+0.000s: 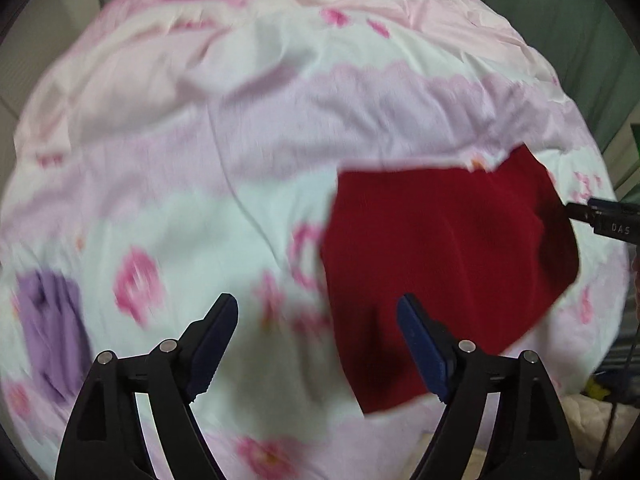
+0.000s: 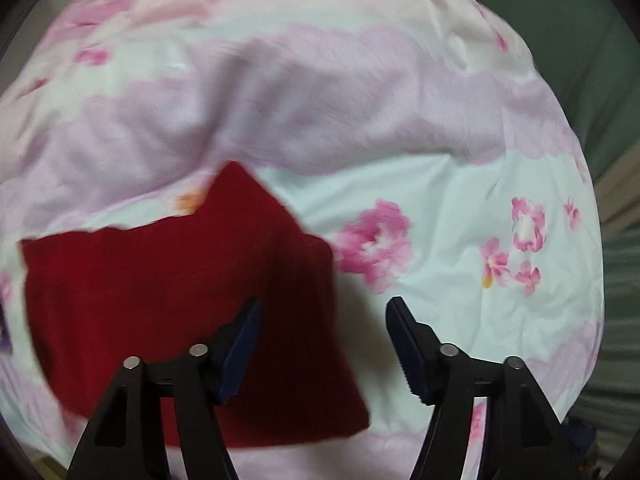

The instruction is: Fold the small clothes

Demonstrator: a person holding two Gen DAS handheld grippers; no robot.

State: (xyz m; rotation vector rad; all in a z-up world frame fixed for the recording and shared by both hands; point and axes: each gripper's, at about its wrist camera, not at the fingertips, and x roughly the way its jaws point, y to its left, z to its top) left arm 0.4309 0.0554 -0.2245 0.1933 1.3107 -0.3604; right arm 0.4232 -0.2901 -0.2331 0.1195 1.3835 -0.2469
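A wide flowered bedsheet (image 1: 248, 128) is being used as the folding surface, presumably because it is broad and soft enough for a garment to lie flat. On it the red cloth (image 1: 440, 256) is being left spread in a folded slab, one corner peaked at its far edge; judged from its straight edges, a fold is already made. A purple garment (image 1: 52, 320) is being kept aside at the sheet's left, likely awaiting its turn. The right gripper (image 2: 322, 340) is being held open above the red cloth's right edge, gripping nothing. The left gripper (image 1: 318, 336) is likewise being held open and empty, beside the cloth's left edge.
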